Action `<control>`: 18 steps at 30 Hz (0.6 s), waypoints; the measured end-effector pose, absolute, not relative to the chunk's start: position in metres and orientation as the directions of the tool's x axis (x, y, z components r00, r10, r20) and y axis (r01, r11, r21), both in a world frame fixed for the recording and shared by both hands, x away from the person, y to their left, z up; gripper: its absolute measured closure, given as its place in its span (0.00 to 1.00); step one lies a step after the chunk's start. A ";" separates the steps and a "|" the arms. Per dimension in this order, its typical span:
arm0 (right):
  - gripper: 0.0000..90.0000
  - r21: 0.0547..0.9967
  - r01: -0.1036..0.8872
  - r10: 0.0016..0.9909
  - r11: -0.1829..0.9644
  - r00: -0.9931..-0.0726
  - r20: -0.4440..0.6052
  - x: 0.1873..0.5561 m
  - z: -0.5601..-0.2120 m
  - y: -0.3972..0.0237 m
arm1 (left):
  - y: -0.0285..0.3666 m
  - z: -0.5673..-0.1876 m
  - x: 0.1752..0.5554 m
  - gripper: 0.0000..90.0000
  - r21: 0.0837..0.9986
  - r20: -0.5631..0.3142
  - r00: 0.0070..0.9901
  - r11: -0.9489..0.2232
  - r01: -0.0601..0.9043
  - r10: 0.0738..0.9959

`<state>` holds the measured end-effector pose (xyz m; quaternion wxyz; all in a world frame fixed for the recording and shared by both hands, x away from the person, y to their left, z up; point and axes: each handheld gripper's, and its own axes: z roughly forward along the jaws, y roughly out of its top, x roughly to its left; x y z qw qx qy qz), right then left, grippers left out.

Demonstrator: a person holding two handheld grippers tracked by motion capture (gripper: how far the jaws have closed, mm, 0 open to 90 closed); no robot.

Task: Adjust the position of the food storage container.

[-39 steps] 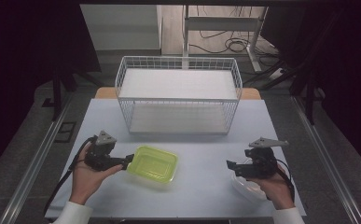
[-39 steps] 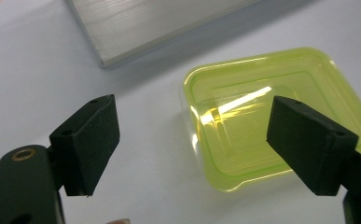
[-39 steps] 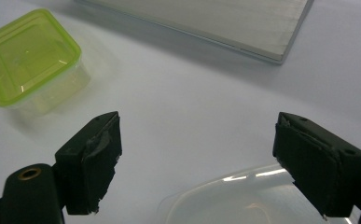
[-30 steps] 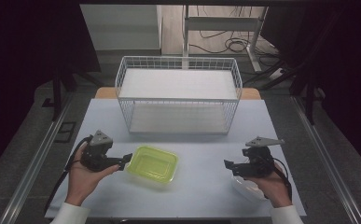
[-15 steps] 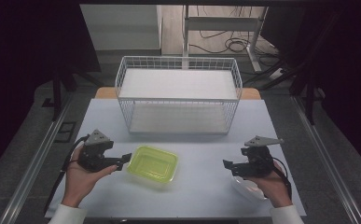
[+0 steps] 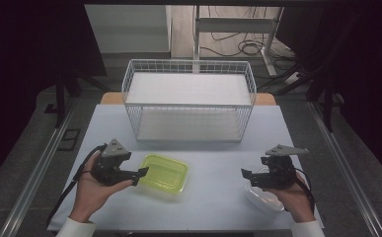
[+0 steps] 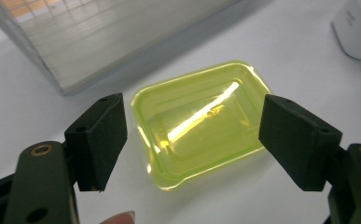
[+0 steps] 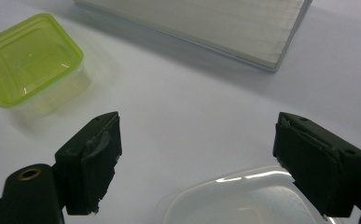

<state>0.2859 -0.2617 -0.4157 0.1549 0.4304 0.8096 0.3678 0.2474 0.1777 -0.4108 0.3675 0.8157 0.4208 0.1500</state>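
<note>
Green container [image 6: 163, 173] sits just beyond L gripper [image 6: 140, 174], jaws apart, narrowing a bit.

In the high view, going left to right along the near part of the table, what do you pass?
Left gripper in the person's left hand → translucent yellow-green plastic container → bare stretch of white table → right gripper → clear plastic container beneath the right hand.

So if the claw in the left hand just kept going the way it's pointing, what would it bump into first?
Most likely the yellow-green container: the left claw stands open, aimed right at its near rim. Depth is hard to judge, but nothing lies between them.
</note>
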 end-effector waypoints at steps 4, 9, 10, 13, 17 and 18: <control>0.17 0.726 0.584 0.808 0.362 -0.585 0.068 0.284 -0.415 -0.259 | 0.174 -0.410 0.247 0.27 0.721 -0.086 0.620 -0.380 0.579 0.780; 0.17 0.722 0.590 0.811 0.361 -0.581 0.069 0.285 -0.417 -0.260 | 0.169 -0.413 0.247 0.33 0.704 -0.083 0.647 -0.415 0.577 0.758; 0.17 0.721 0.591 0.811 0.362 -0.580 0.068 0.285 -0.418 -0.260 | 0.167 -0.414 0.247 0.34 0.697 -0.086 0.656 -0.425 0.577 0.750; 0.17 0.719 0.591 0.809 0.366 -0.584 0.069 0.286 -0.419 -0.258 | 0.161 -0.419 0.247 0.36 0.679 -0.090 0.675 -0.450 0.579 0.732; 0.17 0.719 0.588 0.806 0.371 -0.589 0.066 0.287 -0.419 -0.257 | 0.151 -0.428 0.246 0.37 0.653 -0.096 0.695 -0.482 0.584 0.712; 0.17 0.718 0.590 0.806 0.370 -0.588 0.068 0.287 -0.419 -0.257 | 0.150 -0.429 0.246 0.37 0.646 -0.094 0.700 -0.492 0.584 0.708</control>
